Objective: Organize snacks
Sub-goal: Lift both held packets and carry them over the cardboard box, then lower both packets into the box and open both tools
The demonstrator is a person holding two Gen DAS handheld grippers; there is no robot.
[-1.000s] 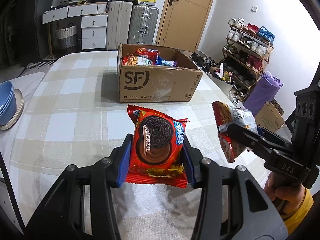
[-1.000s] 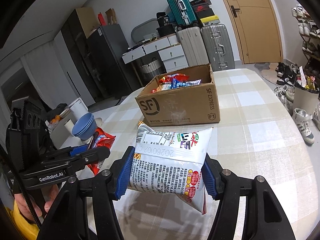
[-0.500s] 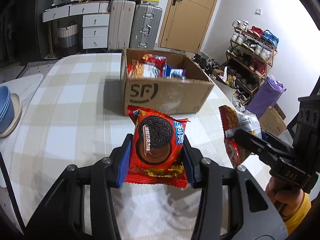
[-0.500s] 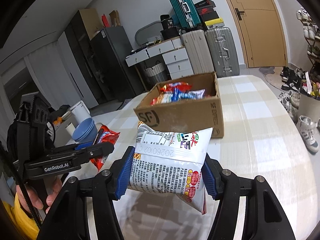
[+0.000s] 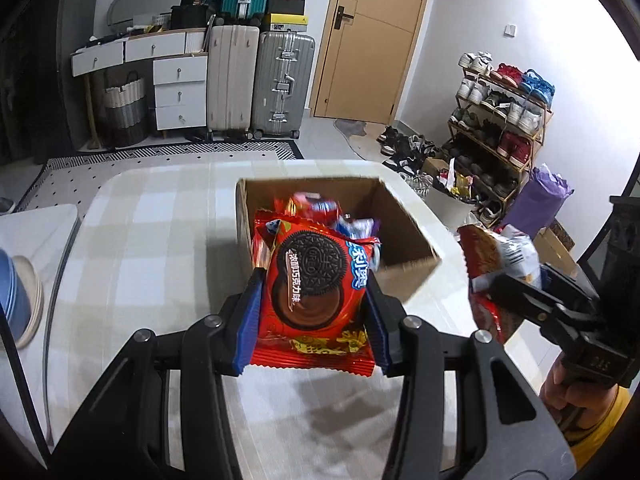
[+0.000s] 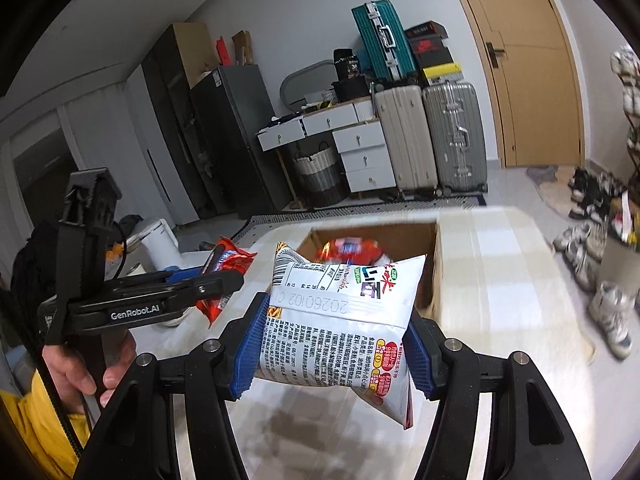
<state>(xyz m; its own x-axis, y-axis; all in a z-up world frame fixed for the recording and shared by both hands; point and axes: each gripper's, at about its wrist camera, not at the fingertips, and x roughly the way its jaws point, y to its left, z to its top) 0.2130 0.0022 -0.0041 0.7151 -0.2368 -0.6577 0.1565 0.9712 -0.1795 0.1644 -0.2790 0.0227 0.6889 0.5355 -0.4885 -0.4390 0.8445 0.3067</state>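
Note:
My left gripper (image 5: 314,316) is shut on a red Oreo cookie packet (image 5: 316,292) and holds it above the near rim of the open cardboard box (image 5: 404,216). My right gripper (image 6: 336,344) is shut on a white snack bag (image 6: 344,320) with printed text, held just before the same box (image 6: 434,264). The box holds several snack packets (image 5: 320,206). In the left wrist view the right gripper (image 5: 516,292) with its bag (image 5: 496,256) is at the right. In the right wrist view the left gripper (image 6: 216,280) with its red packet (image 6: 224,264) is at the left.
The box stands on a table with a checked cloth (image 5: 160,240). Blue bowls on a plate (image 5: 16,300) sit at the table's left edge. Suitcases (image 5: 256,84), a drawer unit (image 5: 180,92) and a shoe rack (image 5: 500,120) stand behind.
Both grippers have moved forward and up toward the box with their packets. The box now lies close under them, and its inside shows from above.

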